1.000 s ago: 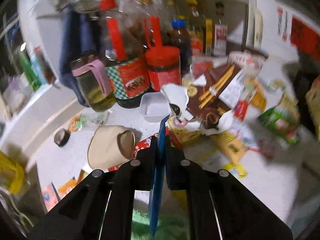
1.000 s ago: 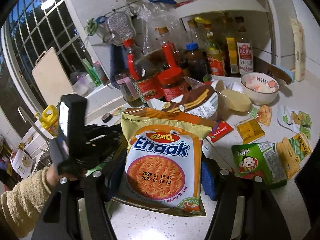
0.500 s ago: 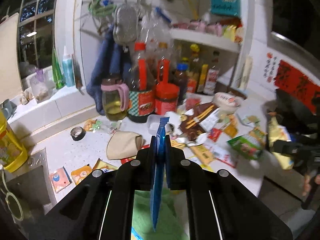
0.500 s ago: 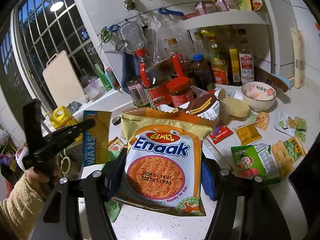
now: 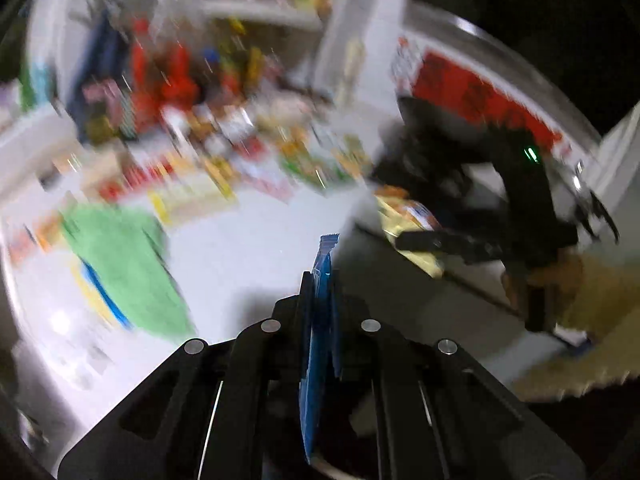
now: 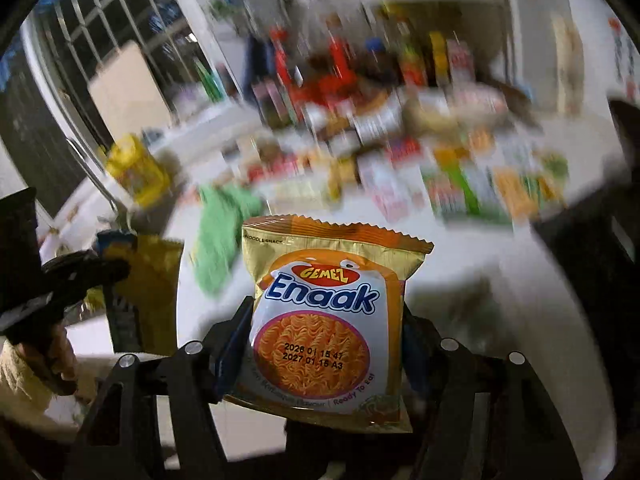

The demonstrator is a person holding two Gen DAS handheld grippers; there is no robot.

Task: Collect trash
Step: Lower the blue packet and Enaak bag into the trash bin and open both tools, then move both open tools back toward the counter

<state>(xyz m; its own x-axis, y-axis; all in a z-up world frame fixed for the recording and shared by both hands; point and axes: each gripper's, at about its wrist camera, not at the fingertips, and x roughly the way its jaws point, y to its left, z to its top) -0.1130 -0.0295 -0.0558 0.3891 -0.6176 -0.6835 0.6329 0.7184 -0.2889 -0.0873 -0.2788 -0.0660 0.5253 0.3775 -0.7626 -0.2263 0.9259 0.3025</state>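
My left gripper (image 5: 320,280) is shut on a flat blue and yellow wrapper (image 5: 322,312), seen edge-on between the jaws. The same wrapper shows in the right wrist view (image 6: 148,280), held out at the left. My right gripper (image 6: 326,320) is shut on an orange Enaak noodle snack packet (image 6: 328,320), which stands upright and fills the middle of that view. The right gripper and its packet also show in the left wrist view (image 5: 412,220), off the counter's edge. Both views are blurred by motion. Several snack wrappers (image 6: 460,184) lie scattered on the white counter (image 5: 260,232).
Bottles and jars (image 6: 320,72) stand at the back of the counter under a shelf. A green cloth (image 5: 128,264) lies on the counter's near left part. A yellow container (image 6: 136,172) stands near the window at left. A dark area lies to the right of the counter.
Both grippers have pulled back and swung right, away from the counter, each still holding its wrapper. The views have gone blurred with the motion.
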